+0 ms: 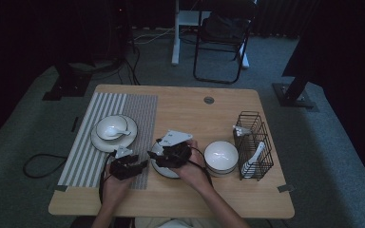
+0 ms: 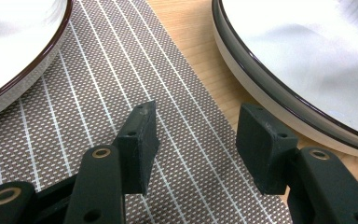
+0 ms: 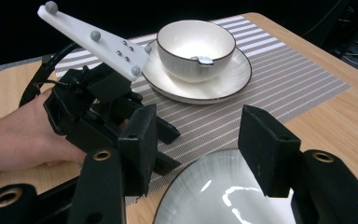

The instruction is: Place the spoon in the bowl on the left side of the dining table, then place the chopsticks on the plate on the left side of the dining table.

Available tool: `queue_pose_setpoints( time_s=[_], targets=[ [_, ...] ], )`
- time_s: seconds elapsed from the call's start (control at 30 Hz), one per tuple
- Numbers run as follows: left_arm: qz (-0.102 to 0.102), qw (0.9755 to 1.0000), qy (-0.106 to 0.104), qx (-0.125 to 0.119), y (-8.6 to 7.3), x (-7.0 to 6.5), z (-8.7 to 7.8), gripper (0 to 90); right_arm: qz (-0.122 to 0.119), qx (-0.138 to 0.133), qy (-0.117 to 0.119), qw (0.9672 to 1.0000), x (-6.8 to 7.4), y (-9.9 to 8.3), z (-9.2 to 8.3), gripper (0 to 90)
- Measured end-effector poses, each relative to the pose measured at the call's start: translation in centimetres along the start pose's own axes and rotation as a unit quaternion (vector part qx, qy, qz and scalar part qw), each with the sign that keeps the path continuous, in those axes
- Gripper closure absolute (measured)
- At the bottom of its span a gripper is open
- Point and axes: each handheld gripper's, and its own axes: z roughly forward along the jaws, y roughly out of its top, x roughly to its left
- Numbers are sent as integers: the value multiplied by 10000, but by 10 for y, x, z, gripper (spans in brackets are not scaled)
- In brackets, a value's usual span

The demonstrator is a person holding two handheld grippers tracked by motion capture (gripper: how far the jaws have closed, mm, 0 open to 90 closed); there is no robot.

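Right tool (image 1: 153,156) over near plate (image 1: 164,170), jaws spread, rim between them in right gripper view but no pad pressing: released. Left tool (image 1: 145,165) just left of same plate, on placemat (image 1: 138,111), jaws parted, nothing held. Plate lying on bare bench (image 1: 190,107) just right of mat edge. Judged: one setting done, far left of mat, plate (image 1: 99,142) with bowl (image 1: 109,128) and spoon (image 1: 122,129). Second setting not yet built: spare bowl (image 1: 221,156) right of near plate, spoon (image 1: 254,156) standing in wire rack (image 1: 253,142) far right. Wooden bench, striped mat on left half. Dim room, grey carpet, folding chair (image 1: 221,42) beyond.
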Motion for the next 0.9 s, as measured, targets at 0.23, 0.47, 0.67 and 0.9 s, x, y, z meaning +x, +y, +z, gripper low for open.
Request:
queue_pose_setpoints(
  time_s=[0.23, 0.47, 0.67, 0.9],
  targets=[
    [6, 10000, 0, 6, 0, 0, 0, 492, 89, -27, -84, 9999, 0, -13, -12, 460],
    [8, 10000, 9, -1, 0, 0, 0, 492, 91, 52, -257, 9996, 3, -26, -22, 452],
    [-5, 10000, 14, 3, 0, 0, 0, 496, 152, 40, -269, 9995, 8, -35, -29, 444],
    [-27, 10000, 10, -77, -1, 0, -3, 514, 160, -9, -320, 9994, 14, -49, -32, 443]
  ],
)
